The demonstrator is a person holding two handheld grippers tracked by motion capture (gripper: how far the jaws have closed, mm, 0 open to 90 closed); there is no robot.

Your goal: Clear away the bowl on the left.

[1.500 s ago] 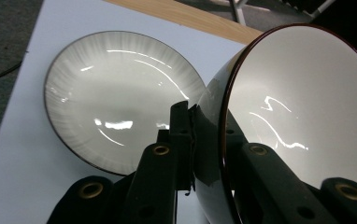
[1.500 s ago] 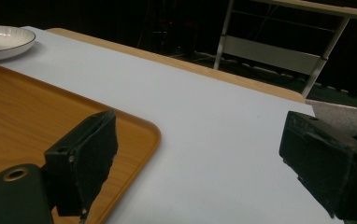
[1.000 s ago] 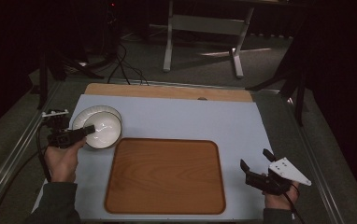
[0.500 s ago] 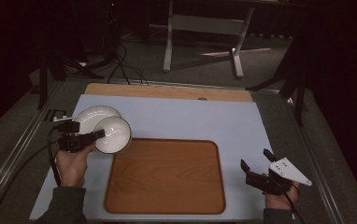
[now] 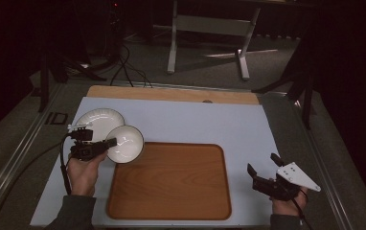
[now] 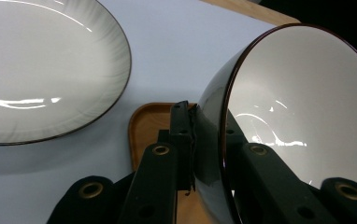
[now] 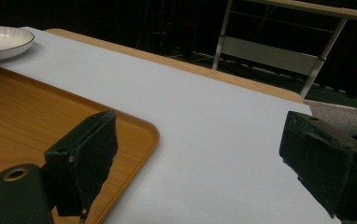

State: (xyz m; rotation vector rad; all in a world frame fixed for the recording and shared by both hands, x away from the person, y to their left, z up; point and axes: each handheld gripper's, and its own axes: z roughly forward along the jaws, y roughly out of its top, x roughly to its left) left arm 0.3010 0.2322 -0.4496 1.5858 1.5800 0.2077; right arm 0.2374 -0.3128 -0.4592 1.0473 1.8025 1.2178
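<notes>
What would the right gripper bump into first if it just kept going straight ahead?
Probably nothing soon. The right gripper points, jaws open, across bare blue mat past the wooden tray corner. The table's far edge comes next, though depth is hard to judge.

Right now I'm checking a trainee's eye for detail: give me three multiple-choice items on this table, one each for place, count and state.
1. Where is the bowl?
A. Stacked on the plate
B. Over the wooden tray's near-left corner
C. Held at the tray's far-left corner

2. How many white dishes are there?
A. One
B. Two
C. Three

3. The right tongs are:
A. Open, holding nothing
B. Shut on the tray
C. Shut on the plate

Answers: 1 C, the left tongs clamp its rim there beside the wooden tray; 2 B, bowl plus plate; 3 A, bare table between them.
</notes>
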